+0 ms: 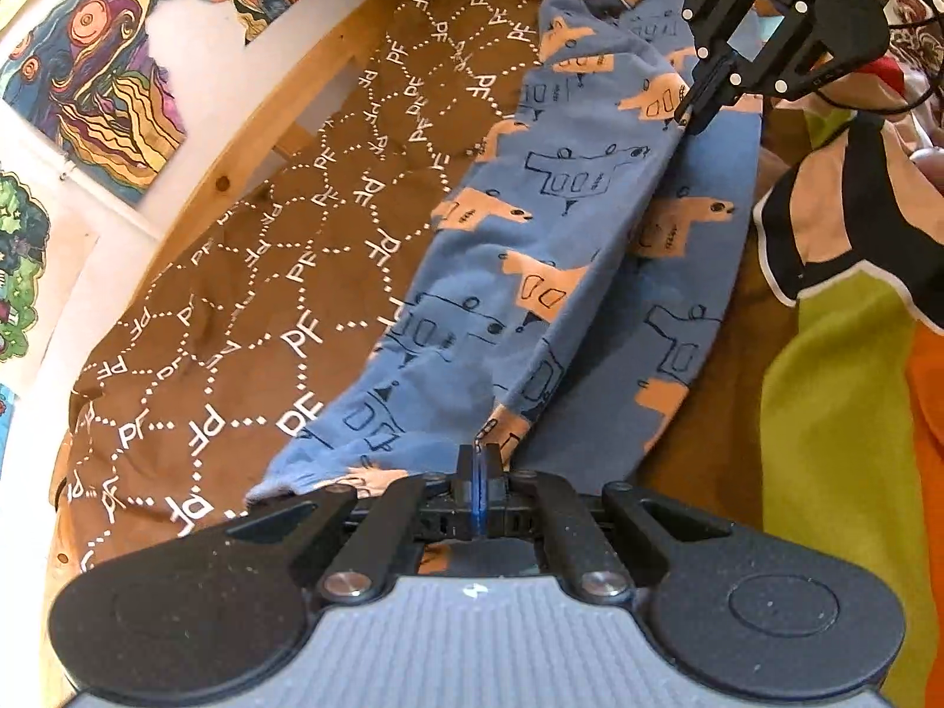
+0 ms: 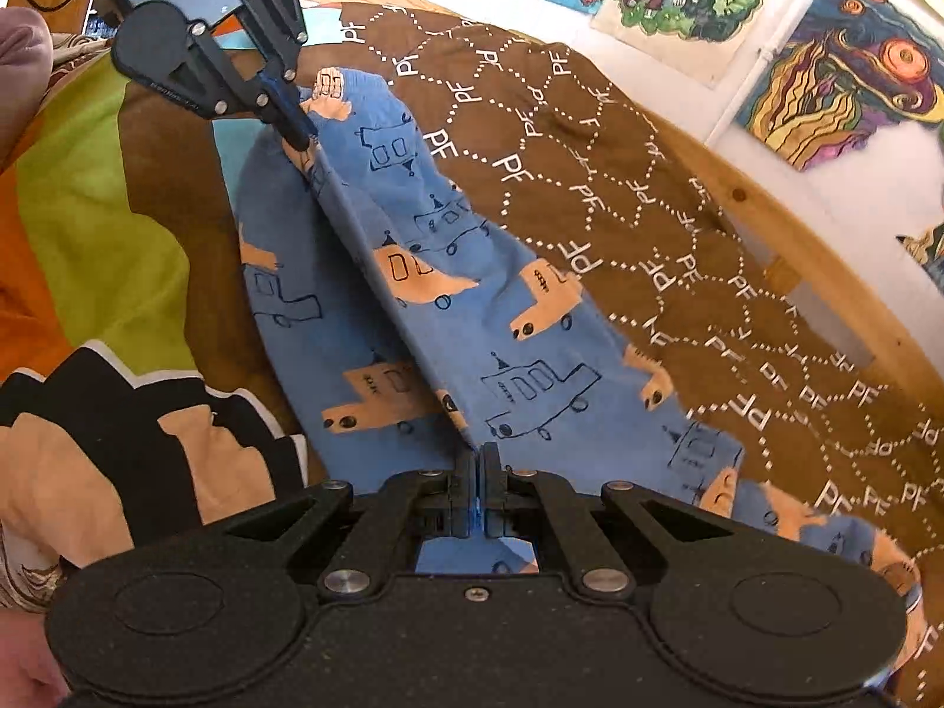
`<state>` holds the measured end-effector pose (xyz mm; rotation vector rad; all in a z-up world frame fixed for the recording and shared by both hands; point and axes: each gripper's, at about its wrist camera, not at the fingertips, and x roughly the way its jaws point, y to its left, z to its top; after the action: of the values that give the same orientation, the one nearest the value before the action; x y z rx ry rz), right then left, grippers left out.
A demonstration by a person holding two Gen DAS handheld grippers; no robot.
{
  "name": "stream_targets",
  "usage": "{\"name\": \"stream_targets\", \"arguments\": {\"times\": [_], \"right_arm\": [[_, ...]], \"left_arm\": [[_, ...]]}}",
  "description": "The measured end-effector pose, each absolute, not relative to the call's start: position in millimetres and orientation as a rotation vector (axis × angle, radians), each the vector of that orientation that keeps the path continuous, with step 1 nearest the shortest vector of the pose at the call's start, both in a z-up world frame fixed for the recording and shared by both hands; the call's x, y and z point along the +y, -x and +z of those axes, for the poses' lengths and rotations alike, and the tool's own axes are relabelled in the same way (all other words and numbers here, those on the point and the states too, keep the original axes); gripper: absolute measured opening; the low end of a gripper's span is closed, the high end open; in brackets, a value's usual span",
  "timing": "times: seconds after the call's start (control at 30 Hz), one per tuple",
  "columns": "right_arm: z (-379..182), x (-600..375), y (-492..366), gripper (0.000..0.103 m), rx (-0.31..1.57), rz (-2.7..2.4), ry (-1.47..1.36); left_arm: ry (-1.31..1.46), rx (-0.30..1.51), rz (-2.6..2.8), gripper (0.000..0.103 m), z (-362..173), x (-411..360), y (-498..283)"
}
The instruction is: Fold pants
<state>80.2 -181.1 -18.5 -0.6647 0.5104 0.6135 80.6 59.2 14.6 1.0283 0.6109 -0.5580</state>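
One pair of blue pants (image 1: 531, 271), printed with orange and outlined vehicles, lies lengthwise on a brown bedspread (image 1: 248, 318) and is pulled into a raised ridge between two grippers. Left gripper (image 1: 479, 453) has its fingers pressed together on the fabric at one end of the ridge; right gripper (image 2: 479, 453) has its fingers pinched on the fabric at the other end. Beyond the fingers, colourful posters (image 2: 849, 53) hang on a white wall. Beside the pants lies a green, orange and black blanket (image 1: 838, 413).
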Motion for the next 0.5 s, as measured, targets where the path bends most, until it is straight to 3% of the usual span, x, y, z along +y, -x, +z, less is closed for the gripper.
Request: {"name": "stream_targets", "arguments": {"times": [0.5], "right_arm": [[-16.5, -172.6, -69.2, 0.0, 0.532, 0.672, 0.674]], "left_arm": [[-1.128, 0.585, -0.567, 0.0, 19.6, 68.5, -77.8]]}}
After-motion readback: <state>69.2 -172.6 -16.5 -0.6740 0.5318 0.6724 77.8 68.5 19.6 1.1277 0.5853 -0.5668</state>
